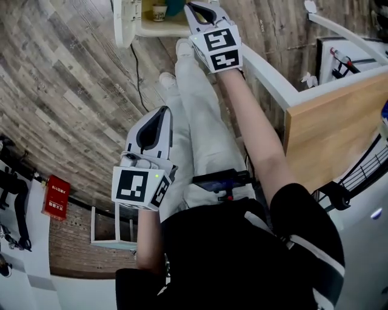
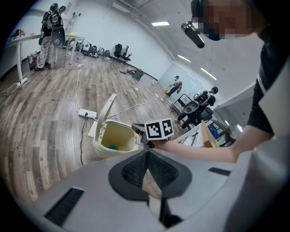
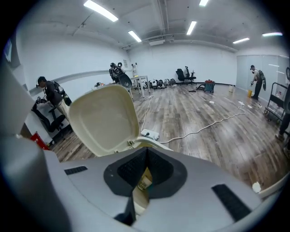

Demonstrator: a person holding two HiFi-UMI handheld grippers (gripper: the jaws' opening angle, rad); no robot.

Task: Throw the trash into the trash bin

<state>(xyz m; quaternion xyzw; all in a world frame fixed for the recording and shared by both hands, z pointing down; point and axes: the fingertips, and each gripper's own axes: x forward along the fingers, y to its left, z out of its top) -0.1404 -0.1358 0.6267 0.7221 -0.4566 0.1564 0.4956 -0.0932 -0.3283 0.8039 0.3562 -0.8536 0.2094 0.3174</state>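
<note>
The cream trash bin (image 1: pixel 130 27) stands on the wood floor with its lid (image 3: pixel 104 118) swung up. Inside it lie a pale cup (image 1: pixel 159 11) and a teal item (image 2: pixel 112 147). My right gripper (image 1: pixel 188 6) hovers at the bin's rim (image 3: pixel 152 144), shut, with nothing between its tips. Through the gap behind its tips a small labelled scrap (image 3: pixel 144 182) shows against the cream inside of the bin. My left gripper (image 1: pixel 164 111) hangs back over the person's legs, also shut and empty. From the left gripper (image 2: pixel 147 153) view the bin (image 2: pixel 105 148) and the right gripper's marker cube (image 2: pixel 159 129) lie straight ahead.
A wooden tabletop (image 1: pixel 330 130) on a white frame (image 1: pixel 273 72) stands at the right. A power strip (image 2: pixel 87 113) and cable (image 1: pixel 137 66) lie on the floor by the bin. A red box (image 1: pixel 56 197) sits at the left. Chairs and people stand far off.
</note>
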